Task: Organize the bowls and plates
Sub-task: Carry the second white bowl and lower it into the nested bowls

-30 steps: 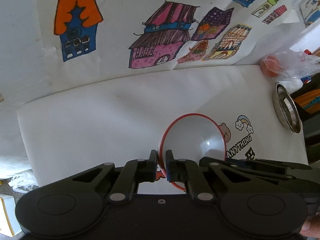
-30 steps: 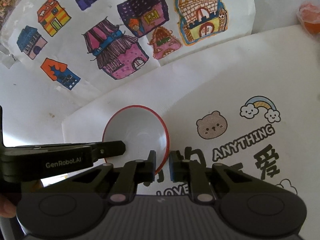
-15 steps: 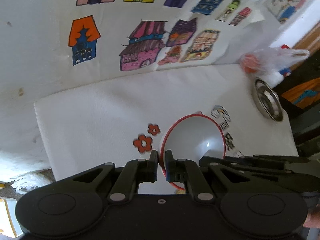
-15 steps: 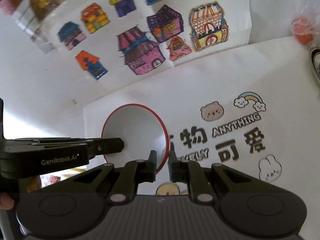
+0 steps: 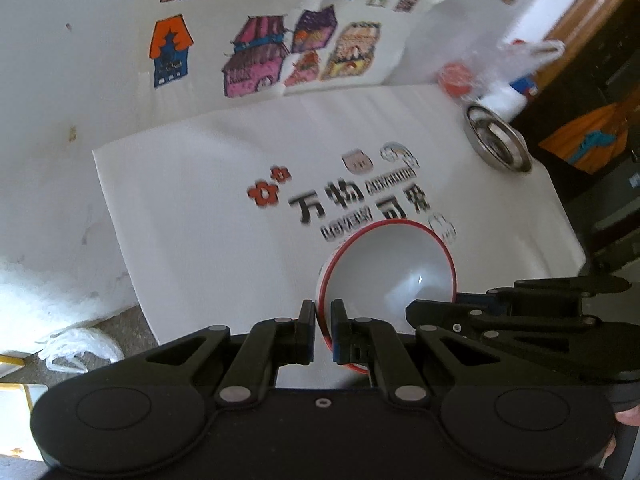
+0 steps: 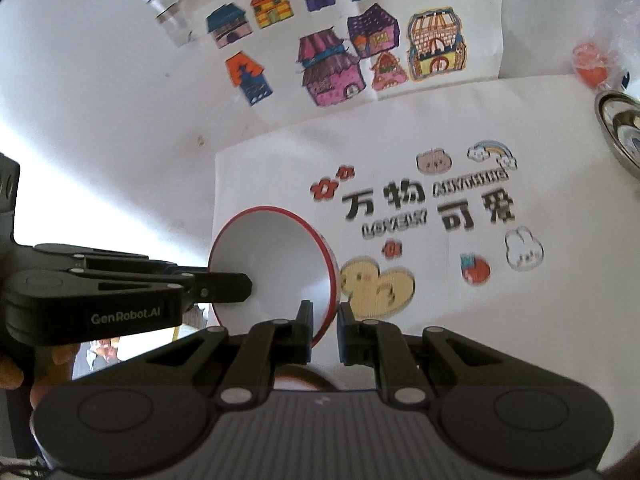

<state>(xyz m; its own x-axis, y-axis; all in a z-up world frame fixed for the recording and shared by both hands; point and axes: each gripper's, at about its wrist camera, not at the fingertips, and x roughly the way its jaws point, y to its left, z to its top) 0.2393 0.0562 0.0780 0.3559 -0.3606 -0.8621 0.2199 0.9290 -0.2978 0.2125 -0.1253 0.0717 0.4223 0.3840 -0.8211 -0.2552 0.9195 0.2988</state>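
The red-rimmed white bowl hangs between both grippers: left gripper and right gripper each apparently pinch its rim.

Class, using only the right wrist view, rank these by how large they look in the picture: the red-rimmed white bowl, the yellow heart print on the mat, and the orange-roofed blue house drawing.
1. red-rimmed white bowl, though it is nearest the camera, which inflates it
2. yellow heart print
3. orange-roofed blue house drawing

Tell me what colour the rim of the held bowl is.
Red, around a white bowl; clearest in the right wrist view.
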